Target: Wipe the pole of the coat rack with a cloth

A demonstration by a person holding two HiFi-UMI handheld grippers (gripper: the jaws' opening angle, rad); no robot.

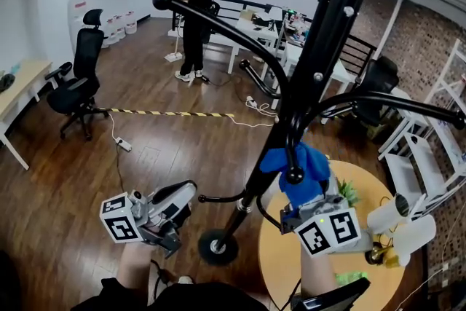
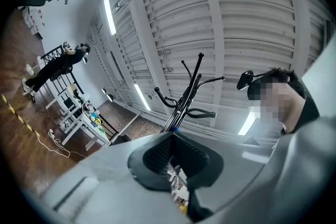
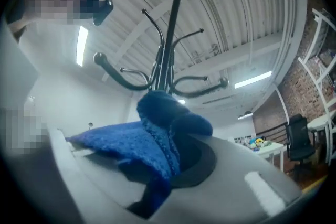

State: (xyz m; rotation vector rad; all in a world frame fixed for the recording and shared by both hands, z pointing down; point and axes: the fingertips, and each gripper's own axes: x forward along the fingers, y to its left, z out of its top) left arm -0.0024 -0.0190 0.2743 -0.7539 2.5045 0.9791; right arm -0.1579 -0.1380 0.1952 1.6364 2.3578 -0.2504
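- The coat rack [image 1: 320,47] is black and stands on the wooden floor [image 1: 87,186]. Its pole slants in the head view from a round base [image 1: 218,247] at near centre up to the far right, with curved hooks branching off it.
- The right hand-held gripper [image 1: 306,199] points up along the pole. Its jaws are clamped on a blue cloth [image 1: 302,170], which bunches over the tips.
- The cloth sits at the pole's right side, about midway up. Its left corner meets the pole just behind a hook knob [image 1: 294,175], but no view shows whether it presses on the metal.
- In the right gripper view the cloth [image 3: 152,144] drapes over the left jaw and fills the gap, with the rack [image 3: 170,34] rising straight ahead.
- The left hand-held gripper [image 1: 182,197] hangs low, to the left of the base and apart from the pole. Its jaws are drawn together with nothing between them.
- A round yellowish bench [image 1: 277,262] lies at near right, under the right gripper.
- Far off, a person [image 1: 195,18] stands by white desks, and an office chair [image 1: 80,76] is at far left.
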